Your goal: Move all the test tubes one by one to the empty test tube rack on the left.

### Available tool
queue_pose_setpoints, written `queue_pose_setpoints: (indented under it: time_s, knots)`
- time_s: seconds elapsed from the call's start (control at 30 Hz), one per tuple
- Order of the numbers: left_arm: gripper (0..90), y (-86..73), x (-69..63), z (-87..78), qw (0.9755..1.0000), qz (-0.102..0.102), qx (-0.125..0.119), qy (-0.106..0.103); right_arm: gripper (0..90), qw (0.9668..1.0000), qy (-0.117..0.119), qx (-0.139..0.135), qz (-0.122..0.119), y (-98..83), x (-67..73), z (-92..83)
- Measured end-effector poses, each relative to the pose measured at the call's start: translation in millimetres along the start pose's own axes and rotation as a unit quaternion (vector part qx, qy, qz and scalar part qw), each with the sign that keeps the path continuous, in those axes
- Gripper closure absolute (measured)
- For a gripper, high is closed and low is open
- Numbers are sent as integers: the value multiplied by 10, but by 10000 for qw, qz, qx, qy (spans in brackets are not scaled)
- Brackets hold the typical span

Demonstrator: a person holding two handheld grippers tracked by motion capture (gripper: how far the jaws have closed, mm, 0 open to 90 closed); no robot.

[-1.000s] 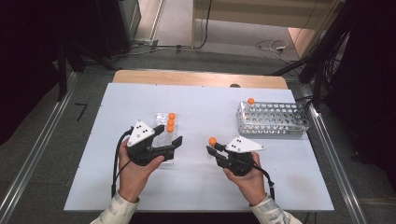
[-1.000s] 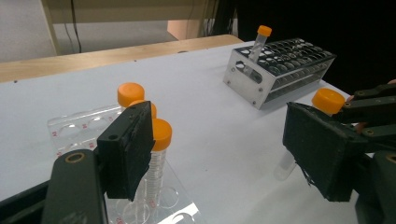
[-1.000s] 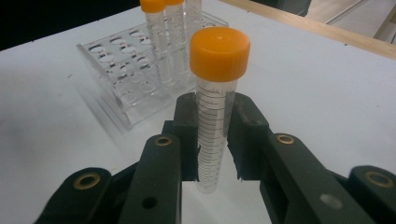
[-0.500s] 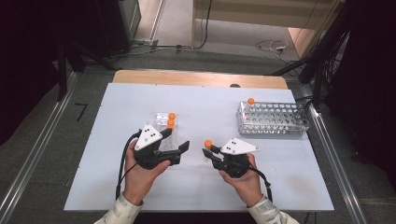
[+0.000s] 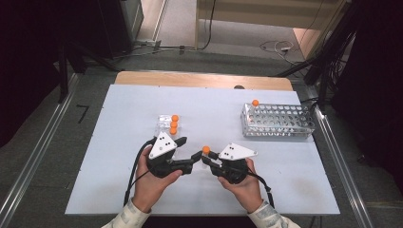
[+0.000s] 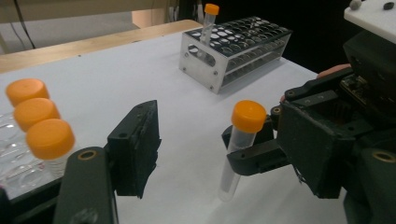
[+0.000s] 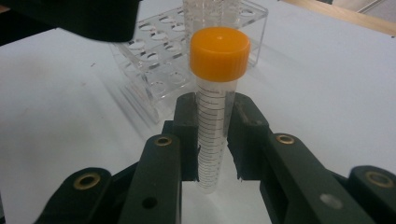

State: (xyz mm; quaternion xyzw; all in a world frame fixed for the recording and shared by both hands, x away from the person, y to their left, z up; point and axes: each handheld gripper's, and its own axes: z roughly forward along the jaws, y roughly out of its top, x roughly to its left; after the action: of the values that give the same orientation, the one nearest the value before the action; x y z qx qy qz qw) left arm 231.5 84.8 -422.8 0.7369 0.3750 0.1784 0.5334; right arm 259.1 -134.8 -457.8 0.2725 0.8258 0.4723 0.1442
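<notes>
tube (image 7: 215,116) with orange cap upright, clamped in right gripper (image 7: 215,135) above table (image 5: 123,109). left gripper (image 6: 187,154) just beside, jaws apart, just been closing, nothing pressed. clear rack (image 5: 167,124) near; metal rack (image 5: 278,121) well apart.

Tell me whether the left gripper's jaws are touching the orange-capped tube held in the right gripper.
Apart. In the left gripper view, the left gripper stands open, white table visible between its near jaw and the tube, which the right gripper clamps.
</notes>
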Motion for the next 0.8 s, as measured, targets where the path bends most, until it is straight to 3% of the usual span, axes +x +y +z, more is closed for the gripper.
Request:
queue_pose_setpoints:
  time_s: [0.43, 0.8]
  knots:
    - [545, -70, -129, 109, 9993, 236, 129, -242, 722, 9999, 138, -17, -41, 18, 88, 28]
    - [695, -90, -142, 120, 9991, 376, 158, -136, 722, 9998, 197, -15, -96, 19, 128, 36]
